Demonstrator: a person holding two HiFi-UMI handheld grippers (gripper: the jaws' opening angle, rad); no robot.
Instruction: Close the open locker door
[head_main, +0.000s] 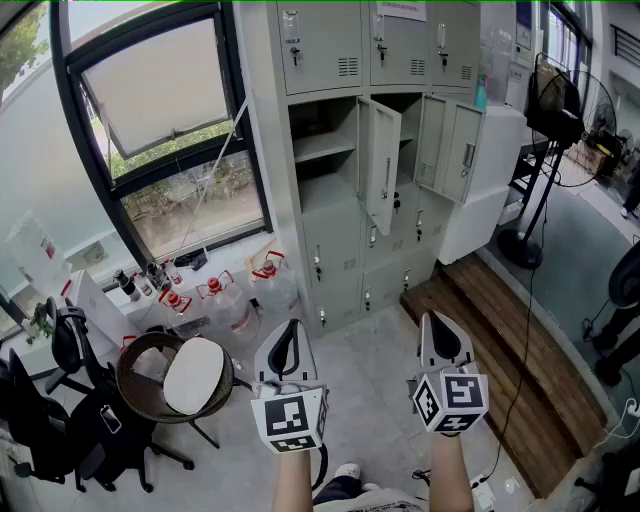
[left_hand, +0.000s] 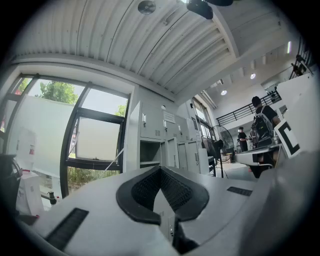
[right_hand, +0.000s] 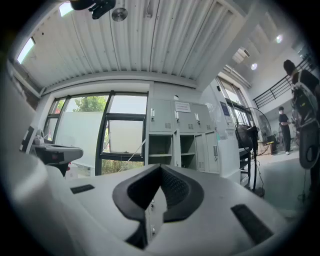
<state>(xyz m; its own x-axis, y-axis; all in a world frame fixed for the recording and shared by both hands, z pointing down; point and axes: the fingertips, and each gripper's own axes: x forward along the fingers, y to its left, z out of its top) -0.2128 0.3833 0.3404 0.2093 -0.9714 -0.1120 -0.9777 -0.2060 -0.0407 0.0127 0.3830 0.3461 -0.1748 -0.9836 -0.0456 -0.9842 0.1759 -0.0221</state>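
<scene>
The lockers (head_main: 330, 150) stand ahead, their open door (head_main: 381, 165) at mid-height, a window (head_main: 165, 110) left of them and a fan (head_main: 555, 110) right.

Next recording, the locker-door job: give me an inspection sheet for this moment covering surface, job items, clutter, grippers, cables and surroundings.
Surface: grey floor; wooden platform at right.
Job's things: locker door stands open, untouched.
Clutter: water jugs, round seat, office chairs at left.
Grippers: left gripper and right gripper both shut, empty, well short of the lockers.
Cables: thin dark cable across the platform.
Surroundings: tilted window, standing fan, people far off.
</scene>
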